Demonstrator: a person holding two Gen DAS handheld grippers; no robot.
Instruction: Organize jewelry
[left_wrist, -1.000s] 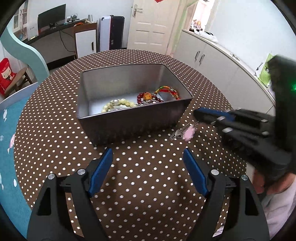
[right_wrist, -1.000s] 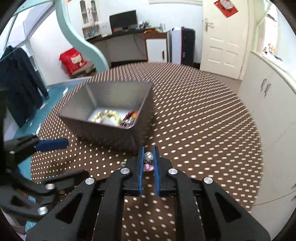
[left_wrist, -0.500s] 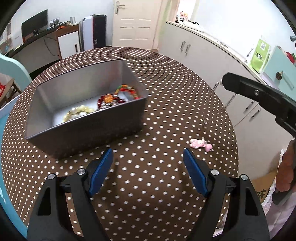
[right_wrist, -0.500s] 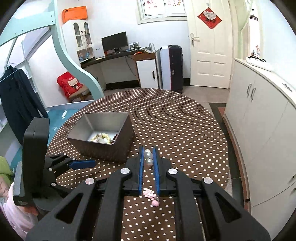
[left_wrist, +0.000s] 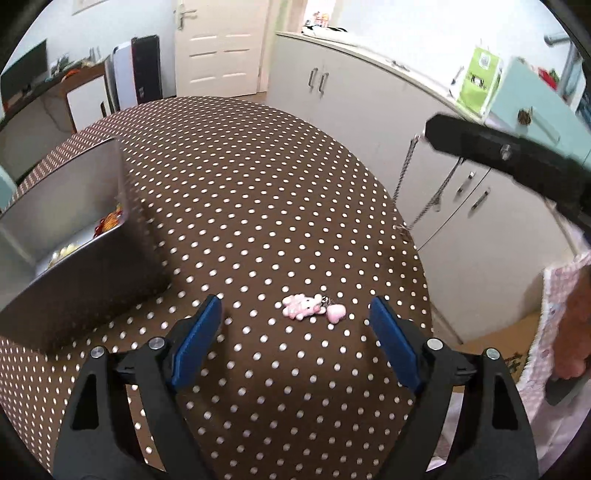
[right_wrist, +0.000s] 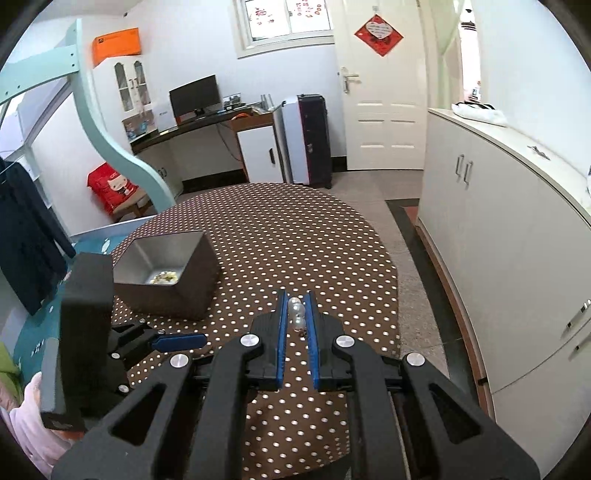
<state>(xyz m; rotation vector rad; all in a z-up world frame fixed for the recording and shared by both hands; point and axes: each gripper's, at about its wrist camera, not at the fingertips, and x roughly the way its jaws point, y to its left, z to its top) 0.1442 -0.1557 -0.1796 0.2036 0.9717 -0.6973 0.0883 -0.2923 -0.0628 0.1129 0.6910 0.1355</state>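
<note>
**Over the polka-dot tabletop: right gripper lifting a chain, left idle**

Over the brown dotted tabletop (left_wrist: 258, 192), the left gripper (left_wrist: 295, 325) is hovering with its blue fingers (left_wrist: 199, 341) spread wide, gripping nothing. A pink charm (left_wrist: 314, 306) is lying on the cloth between and just ahead of them, near the table's right edge.

The right gripper (right_wrist: 296, 314) is sitting high above the table, fingers nearly closed on pearl-like beads (right_wrist: 296, 312). From the left wrist view, a thin silver chain (left_wrist: 406, 177) is hanging below that gripper down toward the tabletop edge; can't tell whether its lower end is touching the cloth.

The metal tin (right_wrist: 173, 273) is resting on the left part of the table, well apart from the charm. It is holding pale yellow-white beads (right_wrist: 164, 277) on its floor, plus red and orange beads (left_wrist: 109, 221) beside them.
</note>
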